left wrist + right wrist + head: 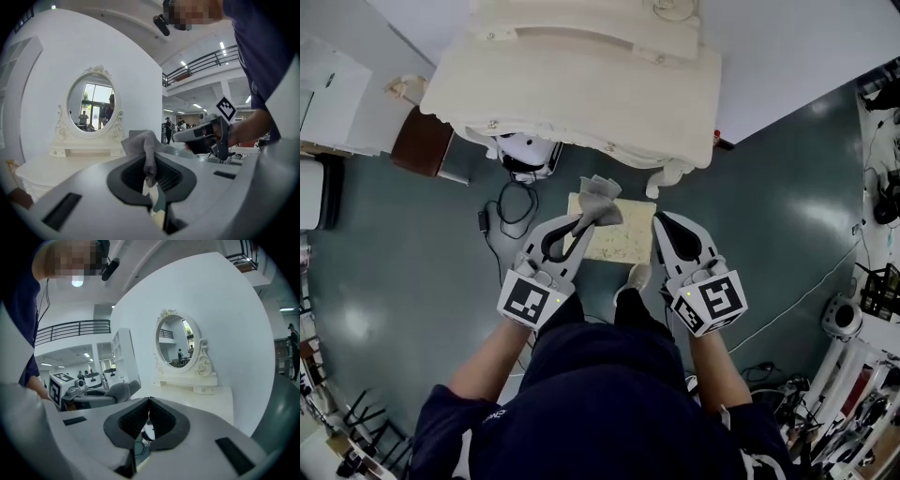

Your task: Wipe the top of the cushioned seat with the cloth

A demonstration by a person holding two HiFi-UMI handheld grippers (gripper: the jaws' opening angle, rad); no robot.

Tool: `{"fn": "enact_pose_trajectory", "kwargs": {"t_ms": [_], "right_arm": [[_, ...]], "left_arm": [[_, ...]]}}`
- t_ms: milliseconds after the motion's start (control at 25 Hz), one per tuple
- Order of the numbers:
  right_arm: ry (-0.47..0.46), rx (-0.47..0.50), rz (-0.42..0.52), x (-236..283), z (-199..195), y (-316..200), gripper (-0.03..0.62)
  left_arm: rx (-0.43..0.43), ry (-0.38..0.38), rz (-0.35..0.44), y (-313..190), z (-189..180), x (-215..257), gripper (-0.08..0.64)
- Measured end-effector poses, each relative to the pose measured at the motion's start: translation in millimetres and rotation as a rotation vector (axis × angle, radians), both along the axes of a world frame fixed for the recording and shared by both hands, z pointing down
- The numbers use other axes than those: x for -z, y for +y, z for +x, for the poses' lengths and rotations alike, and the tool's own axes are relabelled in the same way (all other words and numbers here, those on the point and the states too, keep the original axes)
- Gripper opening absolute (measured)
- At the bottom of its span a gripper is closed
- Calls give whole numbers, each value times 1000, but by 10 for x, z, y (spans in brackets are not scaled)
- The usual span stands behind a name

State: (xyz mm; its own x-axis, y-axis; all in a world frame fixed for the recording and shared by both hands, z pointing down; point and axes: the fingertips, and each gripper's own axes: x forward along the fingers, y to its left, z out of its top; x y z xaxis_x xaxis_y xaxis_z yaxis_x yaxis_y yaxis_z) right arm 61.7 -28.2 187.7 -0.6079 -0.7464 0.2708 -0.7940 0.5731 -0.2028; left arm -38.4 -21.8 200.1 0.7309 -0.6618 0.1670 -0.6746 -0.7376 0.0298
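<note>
White dressing table (581, 84) on grey-green floor (769, 216) — oval mirror (91, 105) above.

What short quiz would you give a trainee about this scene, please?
1. True or false: the right gripper holds the cloth.
2. Where is the cloth? A. spread flat on the floor; B. pinched in the left gripper, over the far edge of the seat; C. hanging on a wall hook.
3. What stands at the back of the dressing table?

Key: 1. False; the right gripper's jaws are shut with nothing between them. 2. B. 3. An oval mirror.
</note>
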Motion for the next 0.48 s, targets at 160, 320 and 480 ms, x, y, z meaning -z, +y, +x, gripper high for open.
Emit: {"fn": "enact_pose_trajectory", "kwargs": {"t_ms": [160,320,480], "right_arm": [[-35,-1,46,305,-57,-29,25],[-15,17,103,544,-154,-57,25],[8,30,145,705,-143,-50,25]], "left_arm": [[15,12,36,9,-47,265,28],[37,25,68,-28,-123,477,28],[60,28,96,-73,-165,655,28]]}}
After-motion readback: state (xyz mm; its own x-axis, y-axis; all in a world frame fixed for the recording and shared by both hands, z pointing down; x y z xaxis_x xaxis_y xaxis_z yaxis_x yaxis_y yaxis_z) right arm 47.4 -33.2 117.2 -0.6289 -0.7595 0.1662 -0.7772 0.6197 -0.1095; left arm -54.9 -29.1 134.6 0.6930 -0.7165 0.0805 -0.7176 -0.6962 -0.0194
